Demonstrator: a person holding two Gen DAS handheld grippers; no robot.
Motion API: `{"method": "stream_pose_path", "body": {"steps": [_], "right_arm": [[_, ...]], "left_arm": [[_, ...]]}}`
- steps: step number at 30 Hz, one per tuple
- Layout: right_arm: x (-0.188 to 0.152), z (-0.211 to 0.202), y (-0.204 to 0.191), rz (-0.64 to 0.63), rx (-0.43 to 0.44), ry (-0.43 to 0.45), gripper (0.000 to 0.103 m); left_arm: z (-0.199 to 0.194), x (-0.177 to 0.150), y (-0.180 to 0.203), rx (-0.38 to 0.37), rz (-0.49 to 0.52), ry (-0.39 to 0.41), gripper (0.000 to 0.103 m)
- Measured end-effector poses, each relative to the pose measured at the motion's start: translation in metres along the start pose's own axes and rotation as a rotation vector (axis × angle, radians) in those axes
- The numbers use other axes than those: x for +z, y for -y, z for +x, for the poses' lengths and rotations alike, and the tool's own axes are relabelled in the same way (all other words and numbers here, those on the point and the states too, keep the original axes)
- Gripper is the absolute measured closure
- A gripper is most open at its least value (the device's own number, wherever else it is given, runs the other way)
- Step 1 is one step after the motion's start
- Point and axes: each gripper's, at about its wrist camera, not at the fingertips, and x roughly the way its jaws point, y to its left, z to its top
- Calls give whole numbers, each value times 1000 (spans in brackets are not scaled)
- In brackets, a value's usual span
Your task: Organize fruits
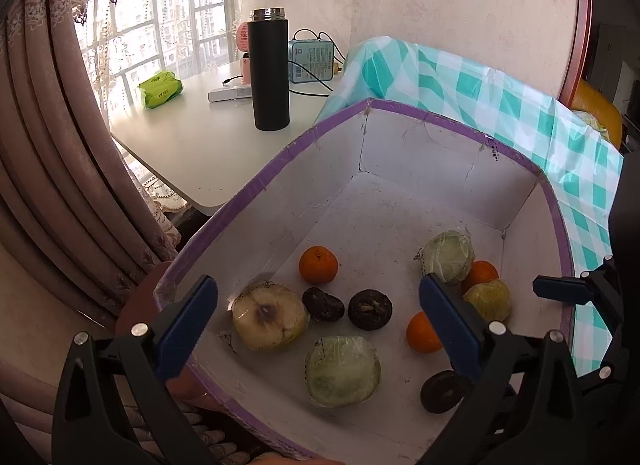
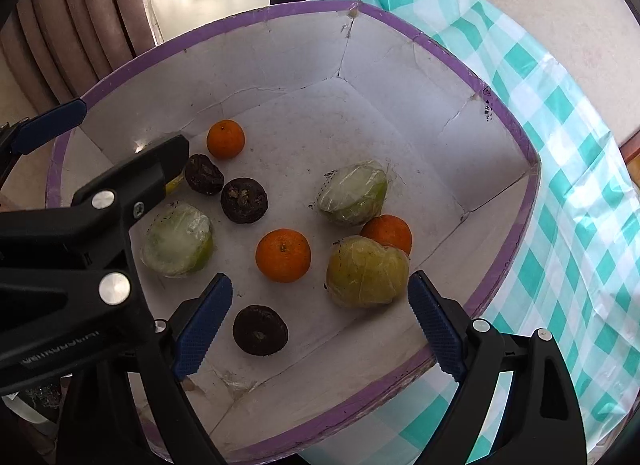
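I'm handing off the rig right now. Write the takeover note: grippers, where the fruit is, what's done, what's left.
Left gripper: open, empty, above the box's near-left side.
Right gripper: open, empty, above the near-right side.
Box, white with a purple rim, sits on the checked cloth.
Inside: three oranges, three dark fruits, four plastic-wrapped fruits.
Done: all visible fruit lies in the box.
Left: it is mixed, not grouped by kind. No fruit is visible outside.
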Motion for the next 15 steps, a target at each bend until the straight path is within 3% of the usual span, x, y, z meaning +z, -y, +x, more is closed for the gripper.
{"method": "stream_pose_path", "body": {"steps": [6, 15], "right_arm": [[2, 2, 1, 4, -11, -11, 17], [1, 7, 0, -11, -29, -32, 17]], "left_arm": [[23, -5, 3, -8, 2, -123, 2], [33, -7, 12, 74, 56, -177, 2]]}}
